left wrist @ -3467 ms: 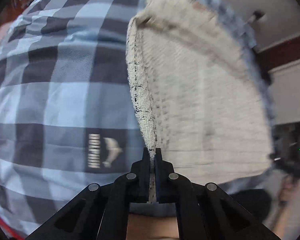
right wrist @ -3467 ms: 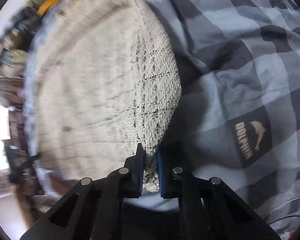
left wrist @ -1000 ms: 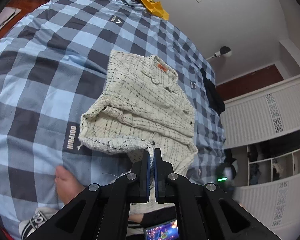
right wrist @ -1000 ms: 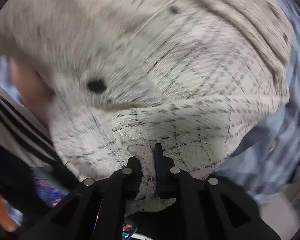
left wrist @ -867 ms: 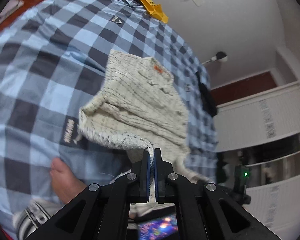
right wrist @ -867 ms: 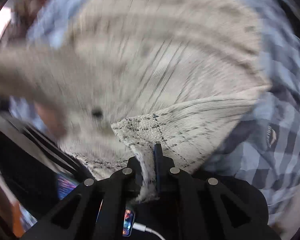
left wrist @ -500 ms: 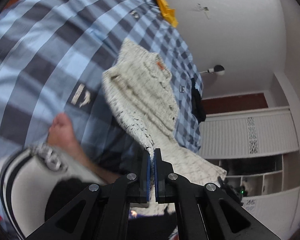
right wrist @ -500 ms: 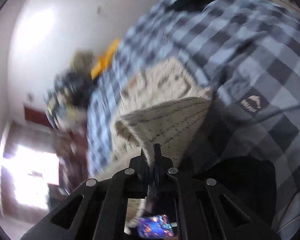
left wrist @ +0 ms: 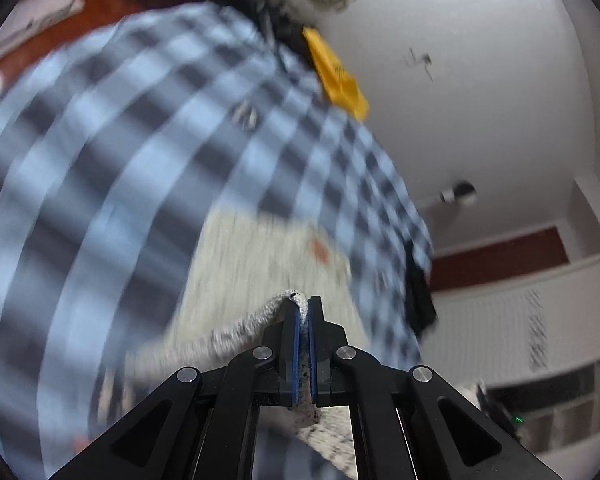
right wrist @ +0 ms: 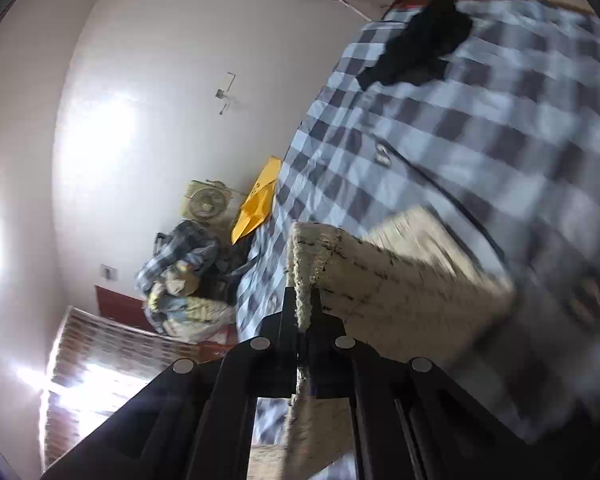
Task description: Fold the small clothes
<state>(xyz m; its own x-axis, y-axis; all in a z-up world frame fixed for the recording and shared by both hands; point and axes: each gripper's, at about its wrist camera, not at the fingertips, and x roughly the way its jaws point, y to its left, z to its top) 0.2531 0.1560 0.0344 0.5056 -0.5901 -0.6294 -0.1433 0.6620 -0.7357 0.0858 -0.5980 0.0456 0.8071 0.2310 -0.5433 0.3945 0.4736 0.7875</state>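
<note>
- Presently, the left hand-held gripper (left wrist: 303, 312) has its jaws closed down to a sliver on a hem edge of the cream, black-flecked woven garment (left wrist: 260, 256); cloth shows between the blue pads and pokes out above the tips.
- The right hand-held gripper (right wrist: 303, 300) is likewise closed tight on a thick edge of the same garment (right wrist: 400, 280), with a roll of fabric standing up past its tips.
- Location of the garment: its gripped edges are raised, while the remainder lies ahead of and below both hand-held grippers on the blue-and-grey checked bed cover (left wrist: 100, 152). An orange neck label (left wrist: 320, 249) sits at the far end, ahead of the left tips.
- Governing relation, as a judgement: the garment's long axis runs straight forward from the hand-held grippers toward the label end, so carrying the held edge forward along that axis would lay the near half over the far half. Neither hand is nearer; both are already on the cloth.
- Motion blur is heavy; whether the far portion lies flat cannot be confirmed.
- Count: one cream garment, two hand-held grippers, one dark garment (right wrist: 420, 44) well beyond on the bed cover, one yellow folded item (right wrist: 258, 204) at the bed's far edge, one heap of mixed clothes (right wrist: 184, 280) beside it.
</note>
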